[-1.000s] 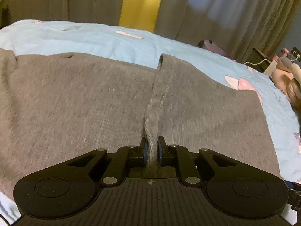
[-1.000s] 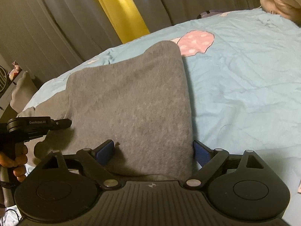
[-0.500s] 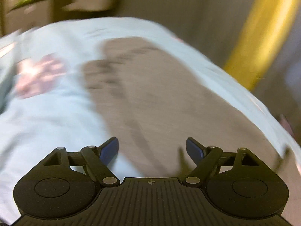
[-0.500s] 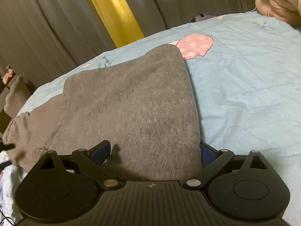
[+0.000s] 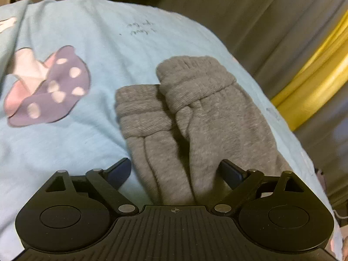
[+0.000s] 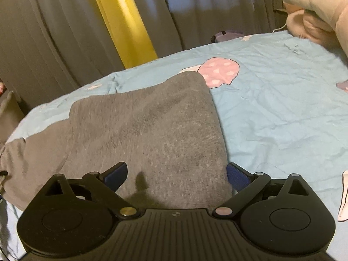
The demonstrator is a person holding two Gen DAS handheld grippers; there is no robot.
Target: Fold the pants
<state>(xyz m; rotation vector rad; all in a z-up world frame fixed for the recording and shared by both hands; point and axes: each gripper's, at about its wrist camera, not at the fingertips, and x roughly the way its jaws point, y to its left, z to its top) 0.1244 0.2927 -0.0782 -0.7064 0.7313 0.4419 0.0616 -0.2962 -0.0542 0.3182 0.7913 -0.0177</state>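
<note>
The left gripper (image 5: 175, 171) hangs with its jaws spread wide and nothing between them, low over the leg end of the grey pants (image 5: 195, 117). Its two blue pads (image 5: 120, 170) straddle both legs where they run side by side, which suggests it is lining up to pinch the pair together rather than one leg alone. The ribbed cuffs (image 5: 169, 91) lie ahead of it on the light blue bed sheet (image 5: 104, 43), the right cuff overlapping the left one slightly, so the legs are stacked roughly but not squared. To the left of the cuffs a printed polka-dot bow (image 5: 47, 89) marks the sheet, and yellow and grey curtains (image 5: 313, 91) hang beyond the bed's edge.

In the right wrist view, the pants spread as a broad flat panel across the bed, with a lower layer sticking out at the left, so the garment seems already doubled lengthwise. The right gripper (image 6: 176, 175) is likewise released and empty, poised over the near edge of that panel, its right pad just beside the folded side edge. That placement looks chosen to take the other end, so both ends could be lifted together for a crosswise fold. A pink plush toy (image 6: 315, 13) sits at the far right corner, well apart from the work.
</note>
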